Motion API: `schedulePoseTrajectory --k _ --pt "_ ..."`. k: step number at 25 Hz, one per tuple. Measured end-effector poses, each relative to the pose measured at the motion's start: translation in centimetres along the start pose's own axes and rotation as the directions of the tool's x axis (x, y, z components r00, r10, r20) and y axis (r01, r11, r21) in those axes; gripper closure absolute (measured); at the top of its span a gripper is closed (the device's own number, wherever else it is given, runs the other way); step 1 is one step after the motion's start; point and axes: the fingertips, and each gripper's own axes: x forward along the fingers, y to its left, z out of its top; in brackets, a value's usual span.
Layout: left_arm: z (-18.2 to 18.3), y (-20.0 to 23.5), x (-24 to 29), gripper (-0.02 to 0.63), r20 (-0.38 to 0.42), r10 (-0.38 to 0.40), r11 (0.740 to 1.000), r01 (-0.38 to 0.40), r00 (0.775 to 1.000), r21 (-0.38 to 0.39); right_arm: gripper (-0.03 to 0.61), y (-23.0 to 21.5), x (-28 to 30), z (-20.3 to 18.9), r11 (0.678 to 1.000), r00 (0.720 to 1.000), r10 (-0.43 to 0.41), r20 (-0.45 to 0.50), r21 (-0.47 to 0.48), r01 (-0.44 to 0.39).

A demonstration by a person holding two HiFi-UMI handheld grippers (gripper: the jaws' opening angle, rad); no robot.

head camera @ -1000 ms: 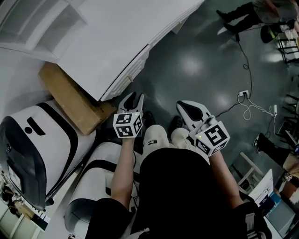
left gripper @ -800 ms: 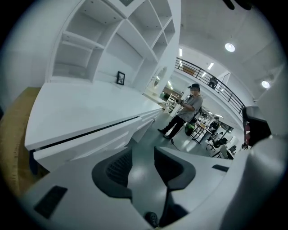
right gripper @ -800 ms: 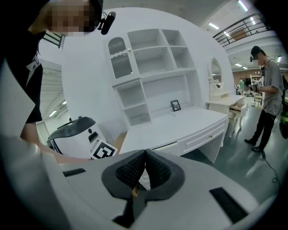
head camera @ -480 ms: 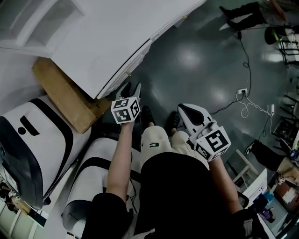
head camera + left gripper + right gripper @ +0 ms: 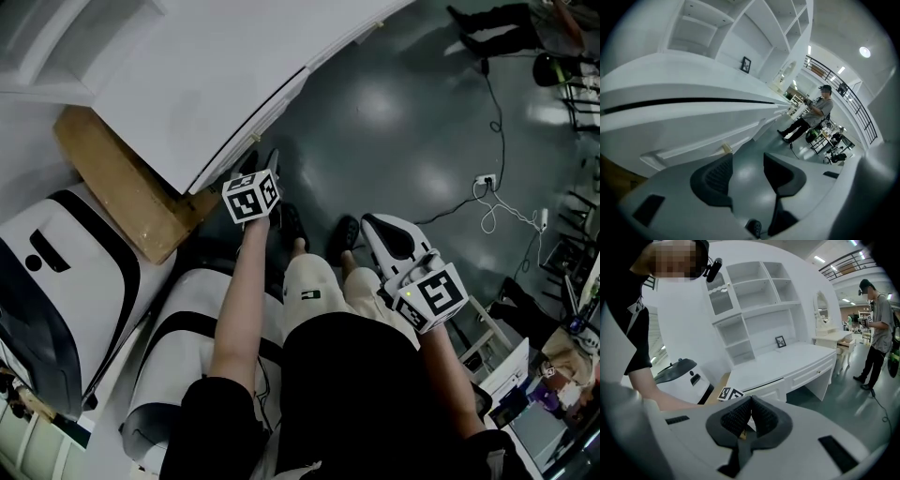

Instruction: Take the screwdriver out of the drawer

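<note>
No screwdriver shows in any view. The white desk fills the upper left of the head view, its drawer front closed with a dark gap line above it. My left gripper points at that front edge, close below it. In the left gripper view the left gripper has its jaws opening, with only grey floor between them and the drawer front and a small tan knob just ahead. My right gripper hangs over the person's knees, shut and empty, and the right gripper shows its tips meeting.
A cardboard sheet leans under the desk beside two white-and-black machines. Cables and a socket lie on the grey floor to the right. A person stands far off by a dressing table. Shelves rise behind the desk.
My left gripper has moved up the picture to the desk's front edge, and its jaws have spread. The right gripper has hardly shifted.
</note>
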Motion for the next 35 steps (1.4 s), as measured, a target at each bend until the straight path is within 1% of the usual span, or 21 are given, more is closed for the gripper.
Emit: schedulePoseTrajectory --k 2,5,7,17,21,22,27,31,35 --pt "-0.2 1.1 0.8 0.414 0.003 0.023 0.999 -0.023 1.000 -0.031 0.560 -0.2 0.1 -0.3 1.000 1.000 -0.004 -0.006 0.013 0.004" --pt "-0.5 2.7 1.9 0.414 0.000 0.062 0.997 -0.062 0.998 -0.051 0.560 -0.5 0.2 -0.9 1.000 1.000 -0.008 -0.019 0.028 0.009" --pt "-0.8 3.4 2.4 0.414 -0.007 0.071 0.995 -0.072 0.997 -0.071 0.560 -0.6 0.1 -1.2 1.000 1.000 -0.009 -0.027 0.030 0.010" --pt "-0.4 3.9 4.7 0.414 0.014 0.101 0.984 -0.098 0.995 -0.151 0.560 -1.1 -0.1 -2.5 0.998 0.999 -0.023 -0.048 0.050 0.025" --pt "0.1 4.5 5.0 0.419 0.023 0.142 0.972 -0.135 0.990 -0.192 0.560 -1.5 -0.5 -2.8 0.998 0.998 -0.033 -0.054 0.059 0.036" --pt "0.2 4.7 5.1 0.431 0.026 0.149 0.969 -0.141 0.988 -0.202 0.560 -1.6 -0.5 -2.9 0.997 0.998 -0.035 -0.054 0.063 0.039" --pt "0.3 4.8 5.8 0.471 0.020 0.171 0.966 -0.164 0.985 -0.202 0.560 -2.1 -0.6 -3.1 0.996 0.997 -0.040 -0.060 0.072 0.045" --pt "0.3 5.2 6.1 0.515 0.017 0.199 0.960 -0.192 0.980 -0.205 0.560 -2.4 -0.7 -3.2 0.996 0.997 -0.040 -0.059 0.073 0.045" --pt "0.3 5.3 6.1 0.518 0.022 0.209 0.961 -0.201 0.978 -0.191 0.560 -2.7 -0.9 -3.4 0.996 0.998 -0.042 -0.056 0.081 0.046"
